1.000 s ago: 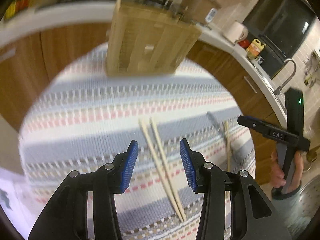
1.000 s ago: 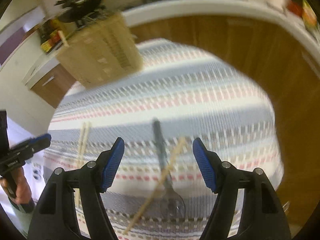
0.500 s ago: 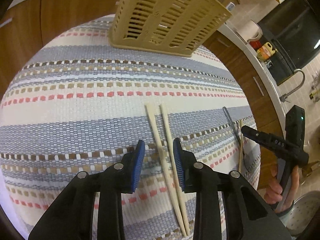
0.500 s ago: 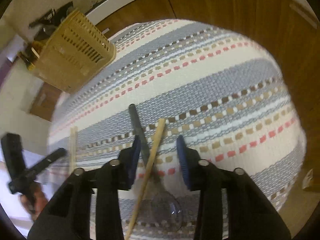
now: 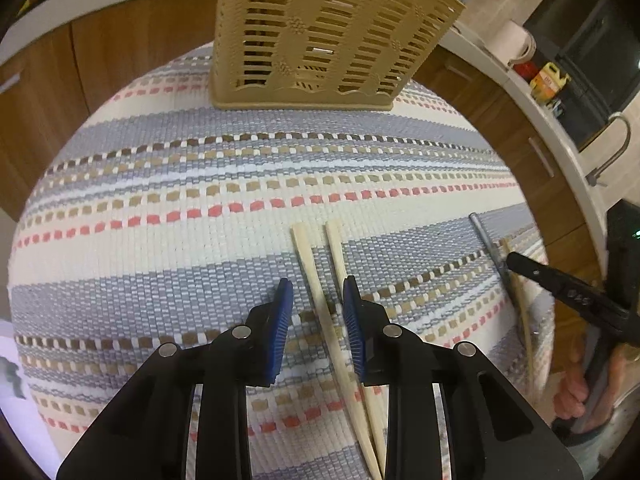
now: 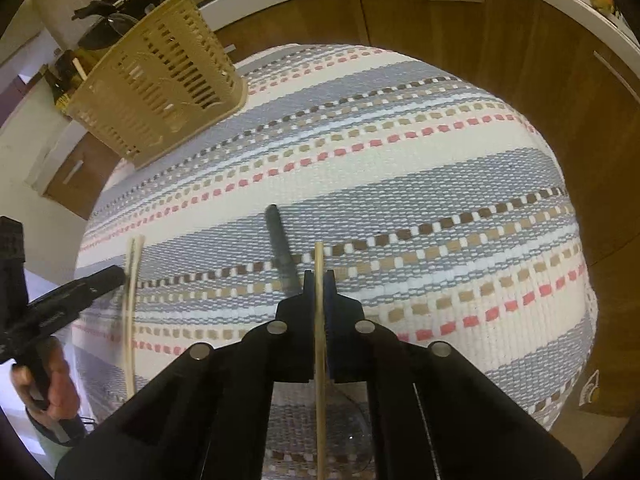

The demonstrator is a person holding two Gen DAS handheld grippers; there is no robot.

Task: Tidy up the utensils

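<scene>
Your right tool (image 6: 318,280) has just closed onto a thin, pale wooden chopstick (image 6: 319,256) lying beside a dark-handled spoon (image 6: 280,240) on the striped woven mat (image 6: 400,160). Your left tool (image 5: 316,300) stands narrow around a pair of pale chopsticks (image 5: 320,280), pads not yet pressing. They are light, stiff and slick (they roll easily), so grip mid-length before lifting toward the beige slotted plastic basket (image 5: 320,40).

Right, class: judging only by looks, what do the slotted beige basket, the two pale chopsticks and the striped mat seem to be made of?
Slotted beige basket: likely moulded plastic, with even slots, a raised pattern and a slight sheen.
Two pale chopsticks: probably wood or bamboo, matt and cream-coloured; no grain is visible, so plastic is possible.
Striped mat: woven fabric, with a visible ribbed weave.
</scene>
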